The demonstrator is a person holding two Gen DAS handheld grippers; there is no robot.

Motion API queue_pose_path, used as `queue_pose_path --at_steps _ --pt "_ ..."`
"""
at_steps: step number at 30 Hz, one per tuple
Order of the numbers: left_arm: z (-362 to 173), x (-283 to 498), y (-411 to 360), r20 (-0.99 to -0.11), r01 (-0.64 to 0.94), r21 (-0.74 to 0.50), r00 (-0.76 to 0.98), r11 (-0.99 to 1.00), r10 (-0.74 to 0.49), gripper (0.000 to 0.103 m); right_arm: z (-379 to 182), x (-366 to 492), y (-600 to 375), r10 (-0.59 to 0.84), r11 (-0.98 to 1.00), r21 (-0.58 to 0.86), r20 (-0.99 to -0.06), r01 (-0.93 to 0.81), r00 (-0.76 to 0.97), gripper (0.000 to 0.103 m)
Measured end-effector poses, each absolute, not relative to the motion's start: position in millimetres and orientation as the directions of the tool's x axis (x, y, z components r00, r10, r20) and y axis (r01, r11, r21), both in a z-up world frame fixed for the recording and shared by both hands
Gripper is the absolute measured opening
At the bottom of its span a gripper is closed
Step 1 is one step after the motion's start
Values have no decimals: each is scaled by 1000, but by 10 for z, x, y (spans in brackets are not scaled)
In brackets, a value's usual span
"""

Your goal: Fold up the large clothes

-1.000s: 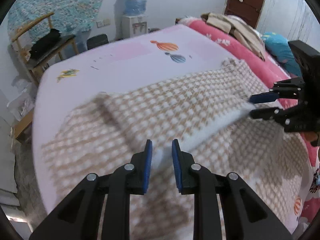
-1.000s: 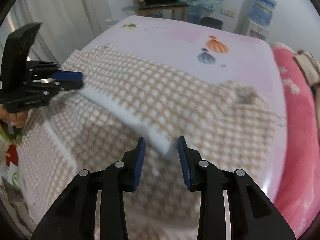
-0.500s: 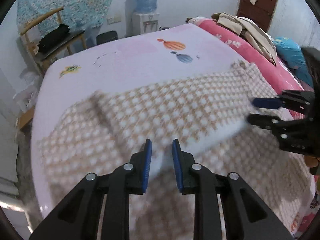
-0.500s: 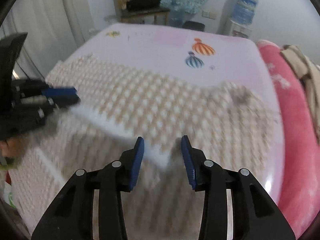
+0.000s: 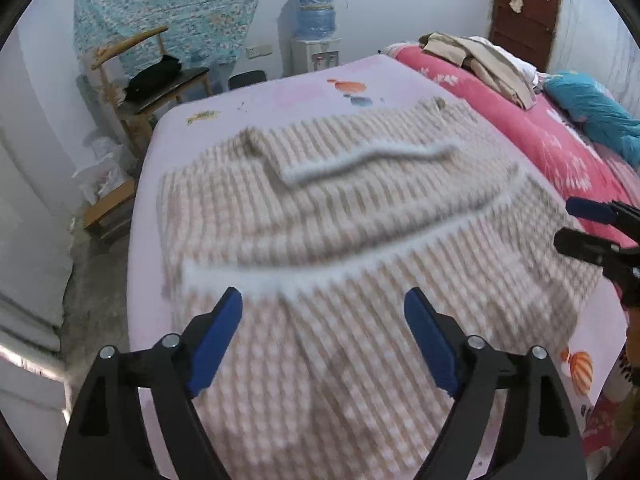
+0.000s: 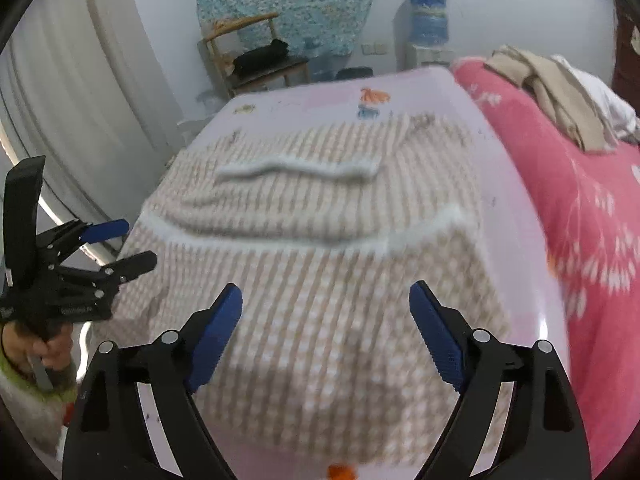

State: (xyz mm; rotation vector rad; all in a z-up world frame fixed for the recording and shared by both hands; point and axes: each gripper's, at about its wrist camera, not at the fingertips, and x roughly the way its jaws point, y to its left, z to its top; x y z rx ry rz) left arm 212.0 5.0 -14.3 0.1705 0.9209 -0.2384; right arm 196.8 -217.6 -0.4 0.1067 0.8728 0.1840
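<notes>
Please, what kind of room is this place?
Most likely a lived-in bedroom: a bed with a pink sheet and a red quilt, a wooden chair by the wall, and a water dispenser in the corner.

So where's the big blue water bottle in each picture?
Left wrist view: the water bottle stands at the top, just left of centre, against the back wall.
Right wrist view: the water bottle is at the top, right of centre.
Shared landmark: the wooden chair to its left in both.
</notes>
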Motion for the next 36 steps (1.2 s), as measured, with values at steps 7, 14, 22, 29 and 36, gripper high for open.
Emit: queue_pose_path --at_steps 7,14,22,29,36 --pt "-652 1916 -63 -837 171 95 547 981 -14 88 -396 1838 -2081 184 982 172 -814 -74 550 85" --pt "-779 1893 25 -824 94 53 566 994 -10 98 -586 1833 -2005 160 987 149 -829 -65 535 95" --pt "-779 1880 70 -827 81 56 562 995 1 98 -615 1777 -2013 183 982 173 -812 -71 554 95" --pt "-764 1877 63 -834 68 49 552 996 3 98 -607 1708 -2092 207 977 194 -803 -83 559 95" --pt "-770 1879 69 -835 65 47 549 997 3 98 -554 1672 -2132 212 976 198 -819 -84 533 95"
